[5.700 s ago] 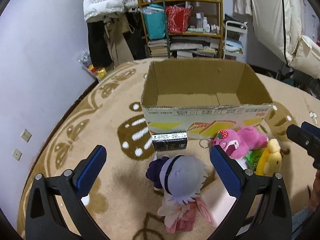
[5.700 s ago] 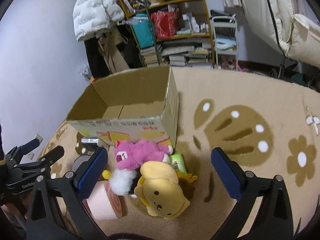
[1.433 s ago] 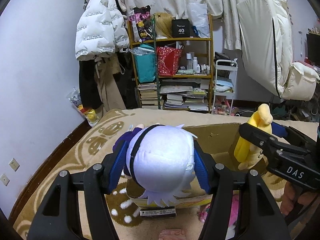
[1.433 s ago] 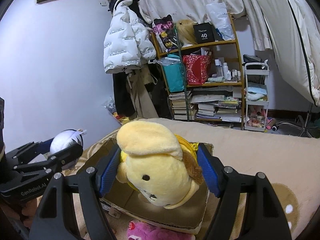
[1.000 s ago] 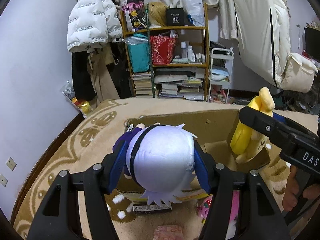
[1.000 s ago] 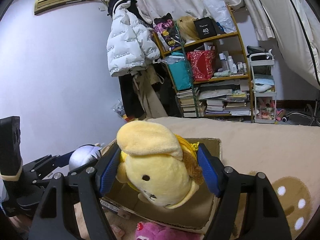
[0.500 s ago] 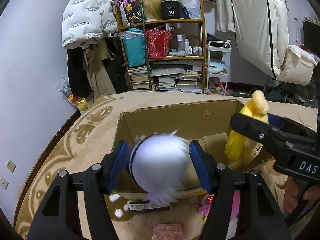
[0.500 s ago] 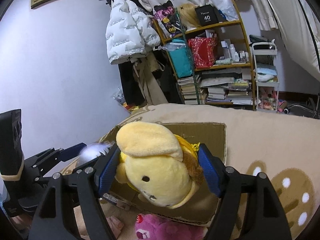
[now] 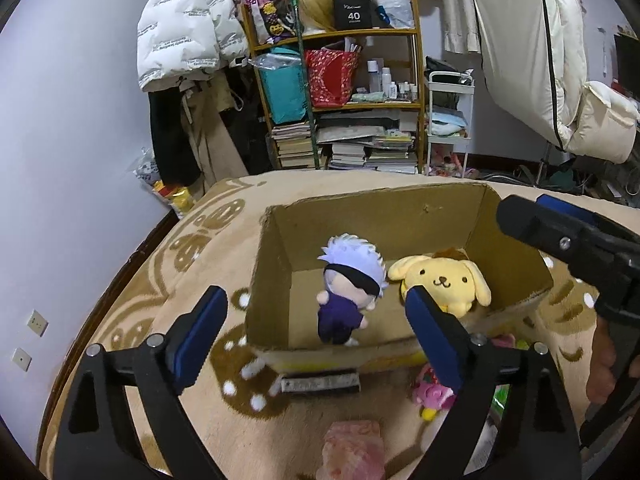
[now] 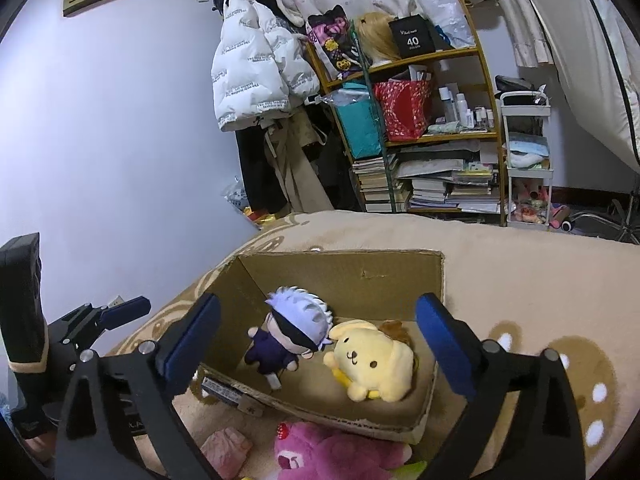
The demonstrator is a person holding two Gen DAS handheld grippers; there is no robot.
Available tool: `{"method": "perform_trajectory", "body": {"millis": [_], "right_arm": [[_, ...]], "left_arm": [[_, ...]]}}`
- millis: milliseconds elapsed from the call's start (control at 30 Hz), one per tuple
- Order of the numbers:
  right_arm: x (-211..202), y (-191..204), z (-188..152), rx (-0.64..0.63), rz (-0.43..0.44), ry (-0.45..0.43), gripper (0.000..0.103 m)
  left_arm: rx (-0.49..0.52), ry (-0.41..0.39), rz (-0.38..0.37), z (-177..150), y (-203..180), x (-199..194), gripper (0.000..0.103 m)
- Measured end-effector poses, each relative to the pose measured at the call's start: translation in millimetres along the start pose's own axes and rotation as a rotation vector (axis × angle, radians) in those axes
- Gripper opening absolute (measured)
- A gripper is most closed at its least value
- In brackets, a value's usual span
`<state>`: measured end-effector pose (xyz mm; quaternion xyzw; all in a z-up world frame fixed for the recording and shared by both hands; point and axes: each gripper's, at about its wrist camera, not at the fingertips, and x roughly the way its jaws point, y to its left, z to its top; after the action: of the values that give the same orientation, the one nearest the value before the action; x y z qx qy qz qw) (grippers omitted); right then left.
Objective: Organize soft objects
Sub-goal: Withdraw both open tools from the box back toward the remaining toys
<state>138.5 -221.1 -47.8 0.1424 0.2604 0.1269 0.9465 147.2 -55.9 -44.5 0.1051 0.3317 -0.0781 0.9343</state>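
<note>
An open cardboard box stands on the beige rug. Inside it lie a white-haired doll in dark clothes and a yellow dog plush, side by side. My left gripper is open and empty above the box's near edge. My right gripper is open and empty above the box; it also shows in the left wrist view. A pink bear plush and a pink soft object lie on the rug in front of the box.
A cluttered wooden shelf with books and bags stands against the far wall, beside a hanging white jacket and a small white cart. A lavender wall runs along the left. A black label is on the box front.
Both grippers have opened and dropped their plush toys: the white-haired doll and the yellow dog now lie inside the box. Both grippers remain above the box.
</note>
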Motion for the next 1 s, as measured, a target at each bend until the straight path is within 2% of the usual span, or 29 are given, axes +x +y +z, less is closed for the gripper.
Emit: {"method": "perform_trajectory", "body": {"millis": [100,500,1000], "right_arm": [[-7,5,-1,-0.014,-0.013,0.002,0.103],[-45,23,-10,-0.022,-0.044,0.02,0.103],[-73,30,-24,0.005,-0.072,0.042,0.103]], "left_arm": [[-0.015,0.006,0.01,-3,3,-10,0.096],[-0.067,0.07,0.02,-19,19,-54,0.097],[-0.052,0.137,0.032,-41,16,-81,0.097]]}}
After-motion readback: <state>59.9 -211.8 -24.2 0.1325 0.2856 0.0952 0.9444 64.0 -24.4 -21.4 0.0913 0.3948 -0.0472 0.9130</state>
